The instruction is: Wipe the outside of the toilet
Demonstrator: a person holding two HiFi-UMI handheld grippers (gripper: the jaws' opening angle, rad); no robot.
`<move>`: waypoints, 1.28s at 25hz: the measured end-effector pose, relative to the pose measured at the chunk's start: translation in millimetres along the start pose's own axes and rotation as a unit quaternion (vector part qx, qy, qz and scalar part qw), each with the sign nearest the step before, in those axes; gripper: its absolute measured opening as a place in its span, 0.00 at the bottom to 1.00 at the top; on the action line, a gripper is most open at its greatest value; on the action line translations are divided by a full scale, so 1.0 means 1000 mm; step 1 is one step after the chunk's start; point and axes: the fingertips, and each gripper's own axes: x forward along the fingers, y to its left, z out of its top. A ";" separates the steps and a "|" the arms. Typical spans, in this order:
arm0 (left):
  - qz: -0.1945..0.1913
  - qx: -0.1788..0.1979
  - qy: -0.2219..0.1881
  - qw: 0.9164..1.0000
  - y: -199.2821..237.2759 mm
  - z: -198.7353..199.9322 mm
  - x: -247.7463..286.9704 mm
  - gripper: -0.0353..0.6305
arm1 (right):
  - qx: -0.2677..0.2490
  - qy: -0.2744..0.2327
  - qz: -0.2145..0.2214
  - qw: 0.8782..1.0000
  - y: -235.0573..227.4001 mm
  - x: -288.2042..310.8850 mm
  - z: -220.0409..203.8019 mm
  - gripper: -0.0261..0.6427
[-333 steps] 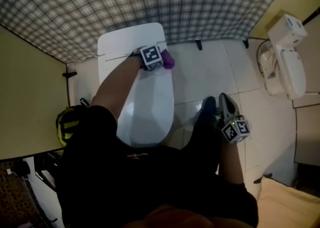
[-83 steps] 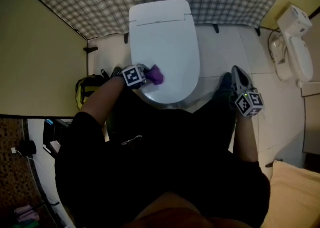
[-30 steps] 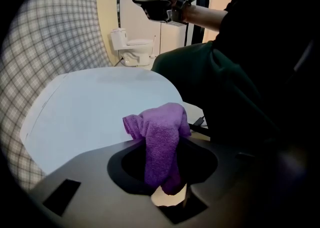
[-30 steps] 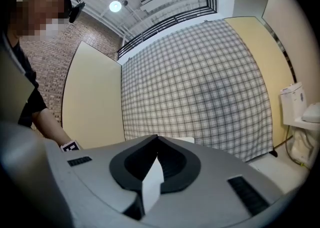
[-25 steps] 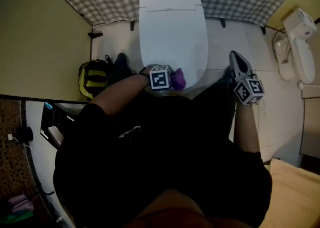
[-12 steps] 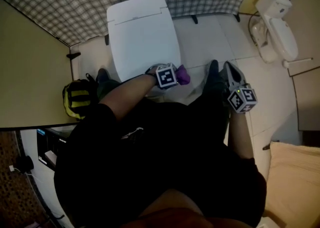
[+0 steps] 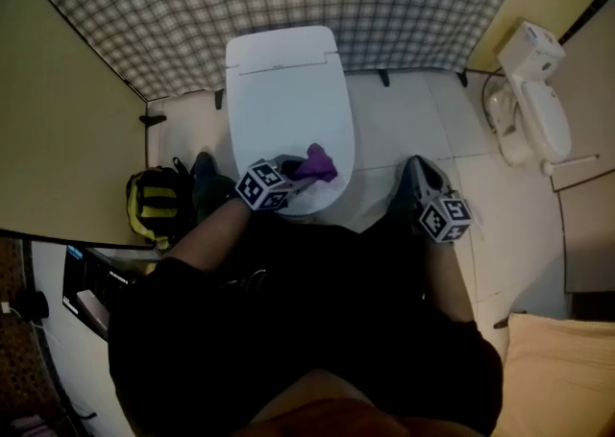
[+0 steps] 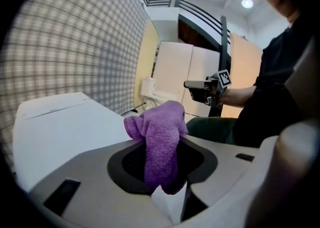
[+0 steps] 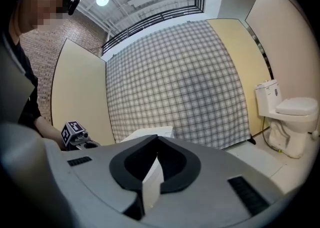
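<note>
The white toilet (image 7: 286, 104) stands with its lid down against the checked wall. My left gripper (image 7: 296, 174) is shut on a purple cloth (image 7: 315, 164), which lies on the front right part of the lid. In the left gripper view the purple cloth (image 8: 161, 137) hangs out of the shut jaws, with the toilet lid (image 8: 65, 127) beyond it. My right gripper (image 7: 418, 178) hovers over the floor to the right of the toilet. In its own view my right gripper (image 9: 156, 139) is shut with nothing in it.
A second white toilet (image 7: 533, 104) stands at the far right by the yellow wall. A yellow and black bag (image 7: 154, 205) lies on the floor left of the toilet. The person's dark legs and shoes fill the space in front of the bowl.
The left gripper has carried the cloth from the toilet's front right edge leftward onto the front of the lid. The right gripper has stayed beside the toilet.
</note>
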 end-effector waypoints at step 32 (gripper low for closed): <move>0.119 -0.175 -0.183 0.960 0.085 -0.045 -0.177 0.25 | -0.045 0.090 0.154 0.983 0.152 0.137 -0.031 0.04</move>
